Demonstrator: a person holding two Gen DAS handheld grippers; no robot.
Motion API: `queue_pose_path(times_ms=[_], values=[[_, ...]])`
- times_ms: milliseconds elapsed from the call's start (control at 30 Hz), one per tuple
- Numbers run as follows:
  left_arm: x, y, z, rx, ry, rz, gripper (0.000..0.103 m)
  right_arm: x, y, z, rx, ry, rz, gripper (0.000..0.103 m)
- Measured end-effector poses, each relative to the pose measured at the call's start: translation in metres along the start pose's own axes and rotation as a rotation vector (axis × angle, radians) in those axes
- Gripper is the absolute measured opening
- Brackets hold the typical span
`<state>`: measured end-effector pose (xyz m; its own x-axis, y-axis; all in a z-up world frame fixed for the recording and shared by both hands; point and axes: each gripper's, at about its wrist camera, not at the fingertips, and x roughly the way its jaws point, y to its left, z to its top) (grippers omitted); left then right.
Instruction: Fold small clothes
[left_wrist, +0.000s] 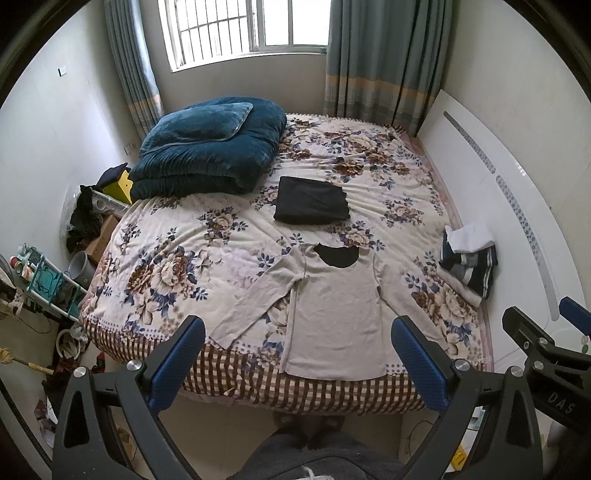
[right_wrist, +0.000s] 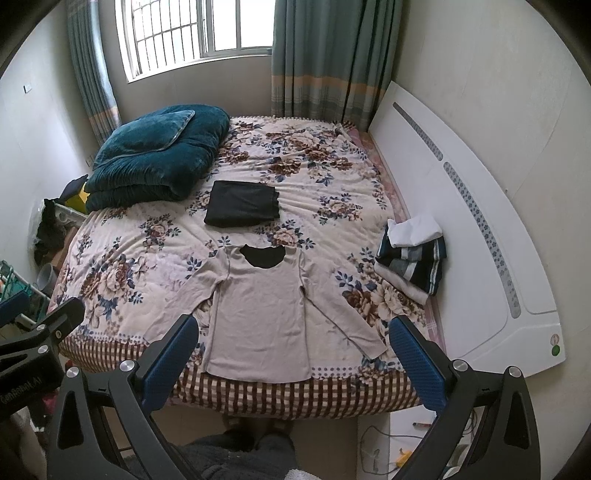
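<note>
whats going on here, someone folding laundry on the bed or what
Yes. A person stands at the foot of the bed with a gripper in each hand. The left gripper and right gripper are both open and hold nothing. A beige long-sleeved shirt lies flat, not yet folded. A folded black garment and a small stack of clothes lie further back.

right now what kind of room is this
Most likely a home bedroom: a large bed with a floral cover, a folded blue quilt on it, and a curtained window behind. A beige shirt lies spread for folding.
</note>
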<state>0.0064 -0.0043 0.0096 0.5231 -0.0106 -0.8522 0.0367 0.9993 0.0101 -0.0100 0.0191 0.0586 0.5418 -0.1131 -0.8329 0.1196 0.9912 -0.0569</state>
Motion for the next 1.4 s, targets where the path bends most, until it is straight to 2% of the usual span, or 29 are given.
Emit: queue_pose_path(times_ms=[467, 500, 633, 700, 800, 900, 1067, 1233, 1300, 1400], values=[[0.003, -0.011, 0.013, 0.004, 0.003, -0.009, 0.103, 0.004, 0.001, -0.006, 0.002, -0.001, -0.001, 0.103], [0.002, -0.010, 0.011, 0.002, 0.001, -0.010, 0.103, -0.003, 0.001, 0.005, 0.003, 0.001, -0.002, 0.103], [0.009, -0.012, 0.016, 0.006, 0.010, -0.018, 0.103, -0.003, 0.007, 0.013, 0.008, 0.010, -0.006, 0.103], [0.019, -0.010, 0.019, 0.009, 0.007, -0.017, 0.103, 0.002, 0.000, 0.036, 0.016, 0.018, -0.012, 0.103], [0.047, -0.005, 0.023, 0.022, -0.031, 0.009, 0.103, 0.019, -0.005, 0.039, 0.051, 0.038, -0.016, 0.103], [0.094, -0.005, 0.024, 0.052, -0.056, 0.032, 0.103, 0.064, -0.024, 0.026, 0.121, 0.080, -0.026, 0.103], [0.208, -0.023, 0.021, 0.101, 0.028, 0.050, 0.103, 0.172, -0.091, -0.011, 0.310, 0.195, -0.141, 0.103], [0.318, -0.051, -0.004, 0.148, 0.123, 0.100, 0.103, 0.298, -0.189, -0.088, 0.528, 0.326, -0.244, 0.103], [0.369, -0.065, -0.017, 0.159, 0.188, 0.134, 0.103, 0.346, -0.226, -0.122, 0.595, 0.369, -0.263, 0.103], [0.422, -0.077, -0.038, 0.152, 0.272, 0.170, 0.103, 0.420, -0.278, -0.175, 0.729, 0.455, -0.268, 0.102]])
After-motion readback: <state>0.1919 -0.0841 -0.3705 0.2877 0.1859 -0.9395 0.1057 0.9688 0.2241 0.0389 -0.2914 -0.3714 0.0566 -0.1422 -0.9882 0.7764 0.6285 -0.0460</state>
